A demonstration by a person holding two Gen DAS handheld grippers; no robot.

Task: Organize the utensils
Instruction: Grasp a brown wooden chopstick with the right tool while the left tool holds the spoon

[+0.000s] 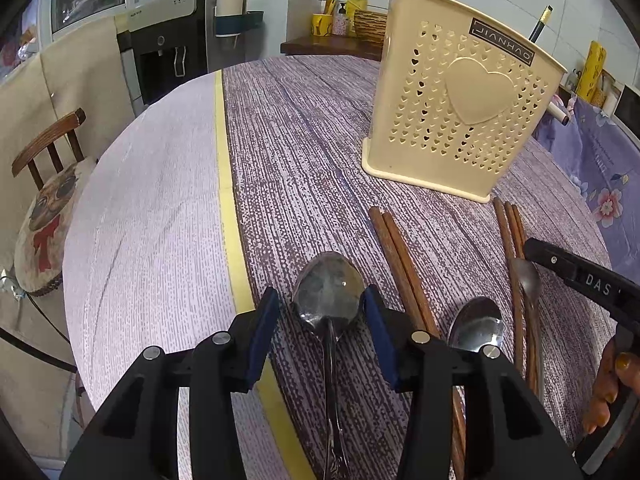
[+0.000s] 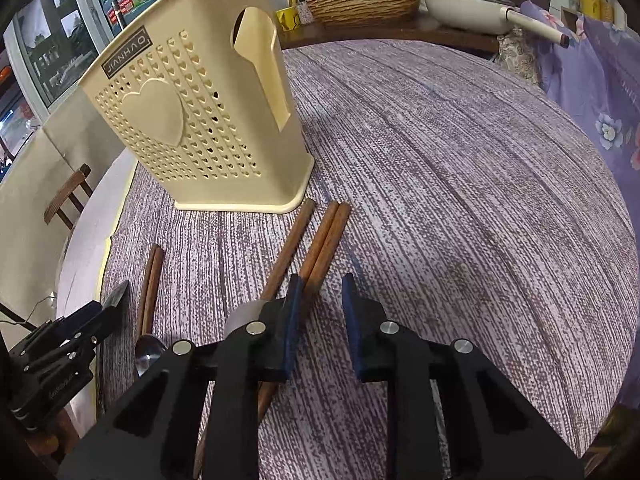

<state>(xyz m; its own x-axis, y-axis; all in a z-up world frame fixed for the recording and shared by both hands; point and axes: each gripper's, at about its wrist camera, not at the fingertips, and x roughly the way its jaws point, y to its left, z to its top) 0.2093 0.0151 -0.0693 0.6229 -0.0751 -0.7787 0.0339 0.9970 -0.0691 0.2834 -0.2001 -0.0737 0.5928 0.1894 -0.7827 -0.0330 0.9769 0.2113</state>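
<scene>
A cream perforated utensil holder (image 1: pixel 460 120) (image 2: pixel 192 120) stands upright on the round table. My left gripper (image 1: pixel 322 318) is open around the bowl of a large metal spoon (image 1: pixel 328 292) that lies on the cloth. A second spoon (image 1: pixel 476 324) and a pair of brown chopsticks (image 1: pixel 400 264) lie to its right. My right gripper (image 2: pixel 322 306) is open by a narrow gap, with only cloth between its pads. A chopstick pair (image 2: pixel 324 240) runs under its left finger, and a third spoon (image 1: pixel 526 276) lies there too.
The striped purple tablecloth (image 2: pixel 460 184) has a yellow band (image 1: pixel 228 200) on its left. A wooden chair (image 1: pixel 48 152) stands past the left edge. A wicker basket (image 2: pixel 364 0) and a pan (image 2: pixel 460 8) sit on the shelf behind. A person's hand (image 1: pixel 608 392) holds the right gripper.
</scene>
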